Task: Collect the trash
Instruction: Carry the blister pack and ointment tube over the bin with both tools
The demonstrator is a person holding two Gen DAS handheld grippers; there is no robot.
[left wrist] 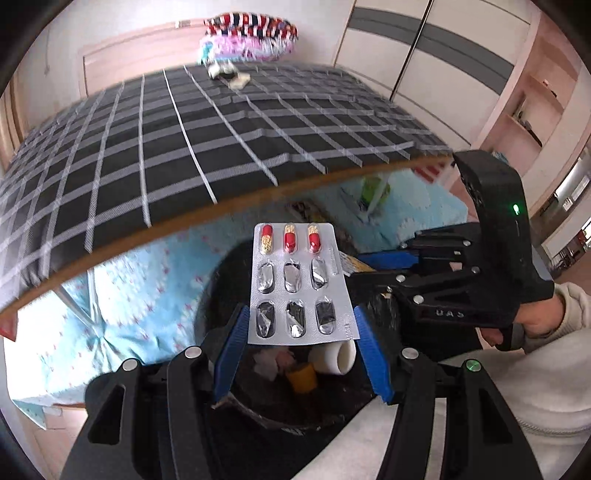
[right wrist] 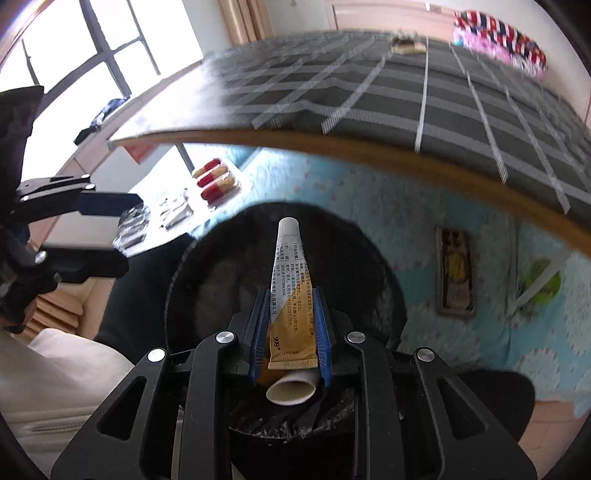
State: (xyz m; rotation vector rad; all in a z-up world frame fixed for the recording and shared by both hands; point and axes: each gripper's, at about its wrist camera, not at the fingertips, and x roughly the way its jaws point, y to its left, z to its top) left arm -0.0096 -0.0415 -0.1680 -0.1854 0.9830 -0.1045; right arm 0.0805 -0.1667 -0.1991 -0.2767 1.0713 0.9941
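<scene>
My left gripper [left wrist: 300, 325] is shut on a silver pill blister pack [left wrist: 299, 284] with three red-and-yellow capsules left in it, and holds it over a black-lined trash bin [left wrist: 221, 295]. In the bin lie a white roll [left wrist: 334, 356] and an orange cap [left wrist: 303, 376]. My right gripper [right wrist: 290, 306] is shut on a white and orange ointment tube [right wrist: 291, 291] above the same bin [right wrist: 351, 266]. The left gripper [right wrist: 99, 225] with the blister pack [right wrist: 177, 210] shows at the left of the right wrist view. The right gripper [left wrist: 384, 264] shows at the right of the left wrist view.
A table with a black-and-white checked cloth [left wrist: 184, 147] stands just beyond the bin; small bits of trash [left wrist: 229, 75] and a striped bundle [left wrist: 251, 35] lie at its far end. A blue patterned mat [right wrist: 443, 206] covers the floor, with a flat packet [right wrist: 456, 271] and a green item [right wrist: 539, 284].
</scene>
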